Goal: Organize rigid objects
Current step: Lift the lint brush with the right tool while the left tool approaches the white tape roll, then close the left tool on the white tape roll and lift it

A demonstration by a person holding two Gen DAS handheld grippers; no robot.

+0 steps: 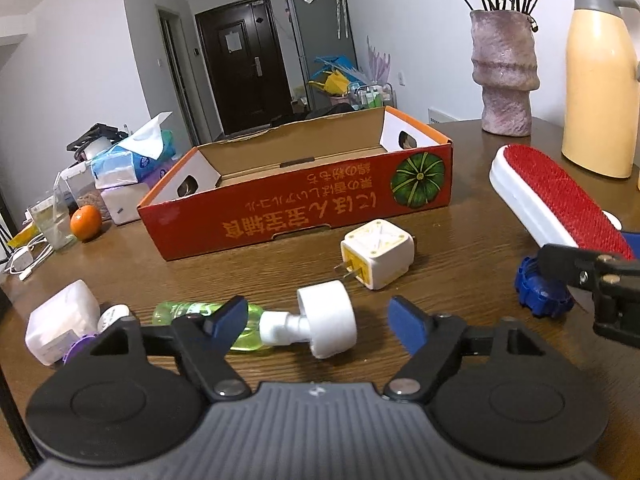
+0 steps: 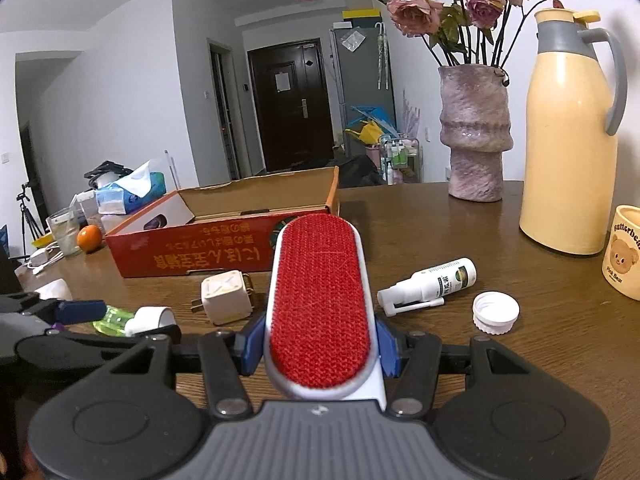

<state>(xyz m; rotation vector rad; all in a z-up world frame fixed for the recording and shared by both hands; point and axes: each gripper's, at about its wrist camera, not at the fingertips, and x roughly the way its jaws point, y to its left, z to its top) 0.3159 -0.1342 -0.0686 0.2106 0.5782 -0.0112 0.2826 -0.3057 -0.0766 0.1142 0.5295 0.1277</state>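
Task item: bottle [image 1: 256, 326], green and clear with a white pump cap, lying on its side on the table [image 1: 460, 208], well short of the box [image 1: 304, 200].
Bottle handling: I judge it light and stiff, with a smooth round body that may roll or slip under the pads; the pump neck looks the weakest part.
Bottle hold point: across the body just behind the neck, pads on opposite sides, not on the cap.
Left gripper [image 1: 316, 320]: my jaws stand apart with the bottle's cap end between them. The left finger [image 1: 230, 314] overlaps the green body in the left wrist view; contact there I cannot tell. The right finger [image 1: 408, 322] is clear of the cap. Nothing is gripped.
Brush [image 2: 320, 304]: red-faced lint brush, white rigid shell, held off the table on the right side, pointing toward the box. I judge it light and stiff.
Right gripper [image 2: 320, 350]: clamped on the brush near its handle end, one blue pad on each edge of the shell.
Nearby: plug [image 1: 378, 254], just beyond the cap; keep clear of it.
Destination: the box, open-topped, as I judge it.
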